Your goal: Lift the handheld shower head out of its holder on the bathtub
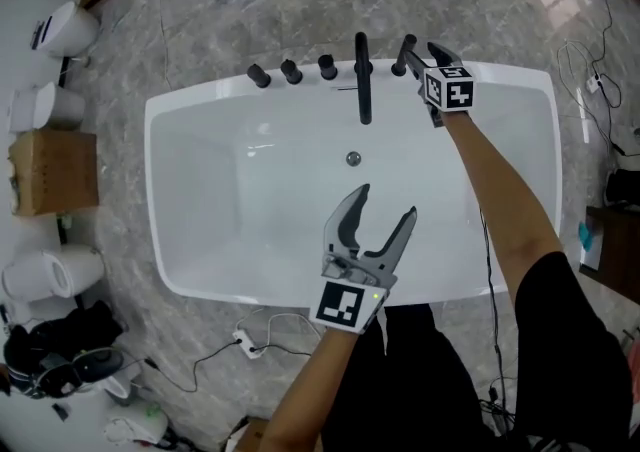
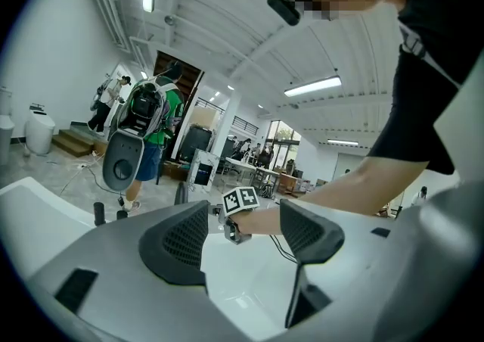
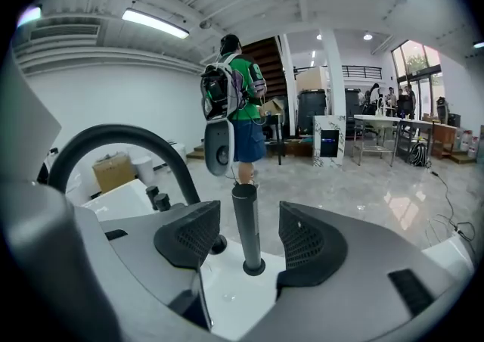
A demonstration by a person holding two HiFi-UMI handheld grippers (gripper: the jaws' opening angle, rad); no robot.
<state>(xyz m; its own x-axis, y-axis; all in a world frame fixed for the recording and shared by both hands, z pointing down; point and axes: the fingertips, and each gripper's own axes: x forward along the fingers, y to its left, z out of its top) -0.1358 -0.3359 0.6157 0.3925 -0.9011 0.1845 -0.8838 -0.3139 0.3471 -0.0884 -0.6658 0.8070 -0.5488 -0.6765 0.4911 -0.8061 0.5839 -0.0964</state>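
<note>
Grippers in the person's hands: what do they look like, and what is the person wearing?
Both the left gripper and the right gripper are light grey, with two curved jaws lined by dark grey dotted pads. Each carries a white cube printed with black square markers. The person wears a black short-sleeved top; the forearms are bare.

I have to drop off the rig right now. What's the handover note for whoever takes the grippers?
Left gripper: jaws apart, empty, above the bathtub basin.
Right gripper: jaws apart either side of the handheld shower head, not touching it.
The shower head stands upright in its holder on the far rim, beside the spout.
Done: approach. Left: shut the jaws on it, lift it out.
</note>
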